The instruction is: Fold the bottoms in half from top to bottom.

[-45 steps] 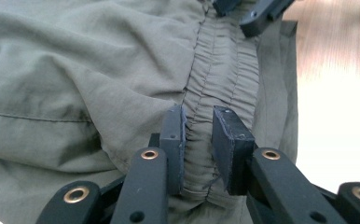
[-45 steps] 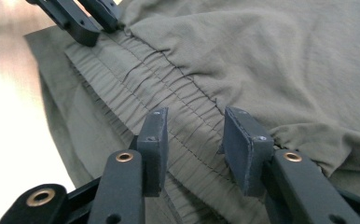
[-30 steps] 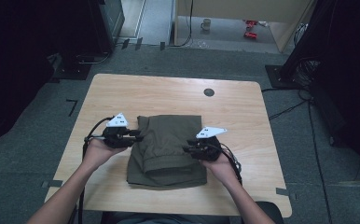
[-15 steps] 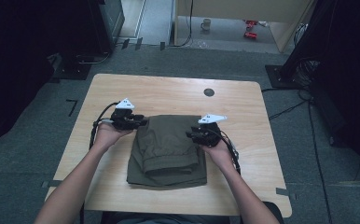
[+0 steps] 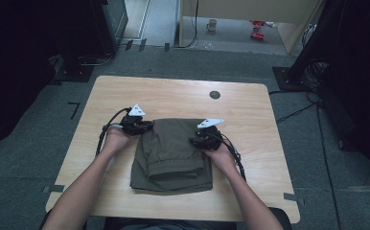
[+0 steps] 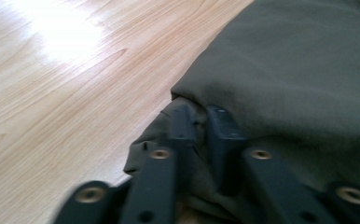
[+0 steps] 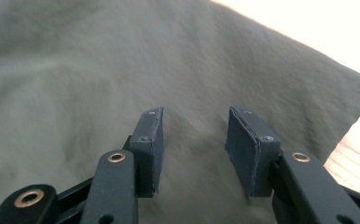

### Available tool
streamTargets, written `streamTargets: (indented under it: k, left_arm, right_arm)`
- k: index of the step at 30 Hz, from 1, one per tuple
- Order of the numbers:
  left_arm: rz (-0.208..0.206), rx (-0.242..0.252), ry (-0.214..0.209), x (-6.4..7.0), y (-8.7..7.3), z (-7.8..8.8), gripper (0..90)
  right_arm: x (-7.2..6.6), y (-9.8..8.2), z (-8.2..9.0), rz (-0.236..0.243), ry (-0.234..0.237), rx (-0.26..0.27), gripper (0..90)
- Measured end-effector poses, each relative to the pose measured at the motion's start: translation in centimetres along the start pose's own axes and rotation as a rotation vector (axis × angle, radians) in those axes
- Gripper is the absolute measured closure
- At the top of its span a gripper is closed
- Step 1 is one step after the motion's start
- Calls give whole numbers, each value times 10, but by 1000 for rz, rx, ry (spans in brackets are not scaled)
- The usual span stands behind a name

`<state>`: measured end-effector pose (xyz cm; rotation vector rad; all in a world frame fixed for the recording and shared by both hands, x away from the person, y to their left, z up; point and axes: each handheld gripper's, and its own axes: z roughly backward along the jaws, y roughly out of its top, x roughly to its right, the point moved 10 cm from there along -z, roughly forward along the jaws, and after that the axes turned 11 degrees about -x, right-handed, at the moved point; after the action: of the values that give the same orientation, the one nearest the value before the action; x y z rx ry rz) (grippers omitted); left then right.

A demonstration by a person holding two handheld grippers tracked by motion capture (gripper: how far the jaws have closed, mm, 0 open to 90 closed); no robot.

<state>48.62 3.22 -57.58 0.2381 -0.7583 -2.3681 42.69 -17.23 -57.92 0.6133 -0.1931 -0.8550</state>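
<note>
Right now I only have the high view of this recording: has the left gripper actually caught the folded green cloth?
Observer: Yes. In the left gripper view the left gripper has just closed its jaws on a fold at the edge of the cloth.
Operator: And the right one?
Observer: The right gripper stands with its jaws apart over the cloth, nothing pinched between them.
Operator: Is it near an edge too?
Observer: Yes, the bare table shows just past the cloth beside that gripper.
</note>
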Motion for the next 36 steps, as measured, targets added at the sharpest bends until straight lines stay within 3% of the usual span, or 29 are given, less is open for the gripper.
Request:
streamTargets:
  k: [3,5,9,11,13,17,24,31,36]
  left_arm:
    - [22,-16,-3,-6,-2,5,885]
    - [58,-15,-9,-15,-3,12,889]
    - [138,32,-44,-28,-7,22,885]
    - [147,36,-45,-29,-7,22,882]
    - [141,43,-28,-30,-6,22,860]
    - [190,71,-58,-32,-5,28,769]
    - [185,103,-69,-28,1,45,733]
    - [167,104,-95,-17,3,54,726]
    - [162,80,-122,-10,0,56,684]
  right_arm:
    - [-1,-3,-1,32,-22,13,566]
    - [-1,-4,-1,34,-30,24,575]
    - [1,-6,1,38,-35,26,598]
    - [1,-6,1,42,-41,26,599]
    - [1,-7,2,40,-46,28,595]
    - [2,-8,4,26,-45,29,574]
    - [2,-6,12,-20,-13,33,614]
    - [0,-6,19,-39,9,39,626]
    - [1,-5,23,-51,14,50,624]
